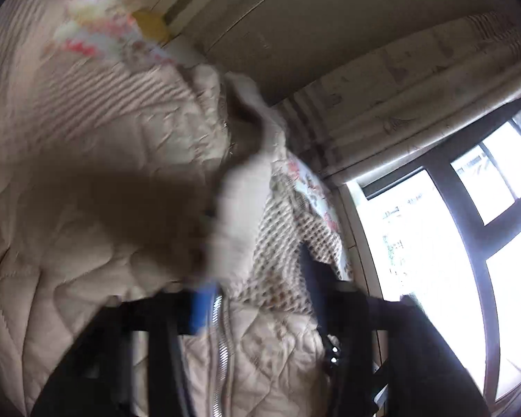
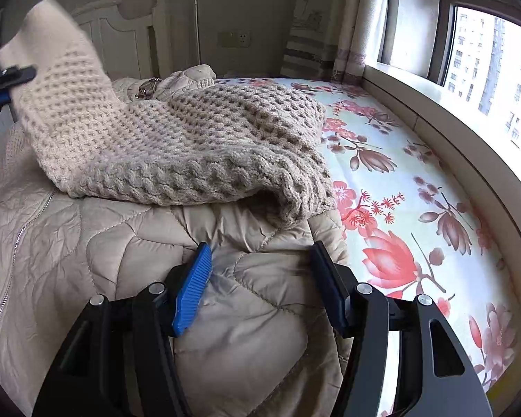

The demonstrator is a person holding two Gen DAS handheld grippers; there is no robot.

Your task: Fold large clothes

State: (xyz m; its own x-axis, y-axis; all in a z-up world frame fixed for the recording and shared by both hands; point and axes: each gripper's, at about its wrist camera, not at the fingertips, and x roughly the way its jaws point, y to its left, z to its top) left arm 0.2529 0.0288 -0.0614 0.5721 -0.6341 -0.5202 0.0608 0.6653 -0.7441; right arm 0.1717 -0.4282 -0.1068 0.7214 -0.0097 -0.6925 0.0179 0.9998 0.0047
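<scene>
right gripper (image 2: 260,278): jaws parted, quilted jacket (image 2: 121,260) bulged between, unpinched
left gripper (image 2: 8,80): knit sweater (image 2: 177,146) sleeve lifted; grip state indeterminable

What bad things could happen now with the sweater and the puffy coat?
1. The knit sweater lies on top of the quilted coat. If the right gripper, its jaws standing apart over the coat, pulls the coat, the sweater may get dragged along and bunch up.
2. One sweater sleeve is lifted near the left gripper; it might slip and flop back untidily.
3. The coat's zipper could snag the loose knit.
</scene>
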